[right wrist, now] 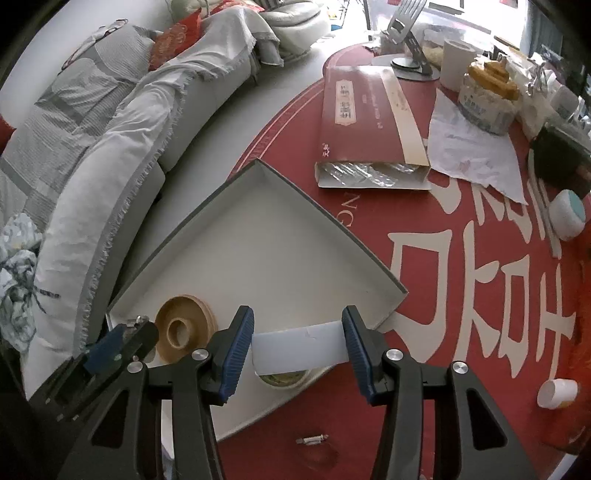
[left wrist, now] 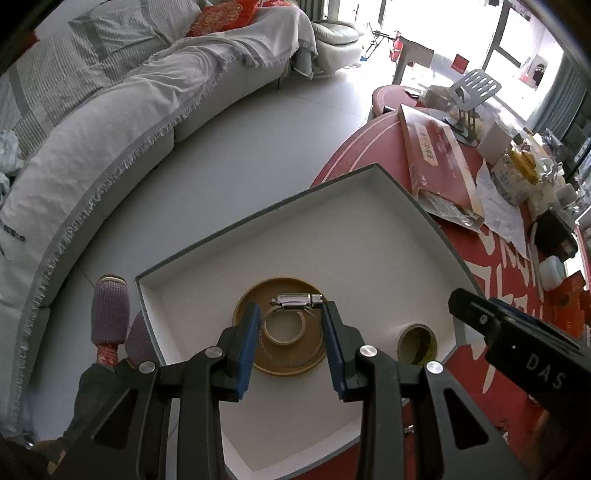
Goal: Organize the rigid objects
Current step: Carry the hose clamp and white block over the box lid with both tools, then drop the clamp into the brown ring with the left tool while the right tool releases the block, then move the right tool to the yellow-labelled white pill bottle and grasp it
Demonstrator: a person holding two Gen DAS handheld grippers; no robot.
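Daylight is entering through the windows (left wrist: 436, 26) at the far side, blowing out to white glare there and on the floor (left wrist: 354, 88) beneath. Fisheye distortion is bending the sofa (left wrist: 110, 122) and box rim (right wrist: 207, 210); dark vignetting is framing both views. Focus is staying sharp centrally; shadows are falling softly.

Tray (left wrist: 221, 243) on table (right wrist: 461, 295), sofa (left wrist: 110, 129) behind-left; in tray I see a disc (left wrist: 251, 363) bearing a hose clamp (left wrist: 295, 301), tape roll (left wrist: 417, 341) right of it; flat box (right wrist: 362, 122) beyond the tray
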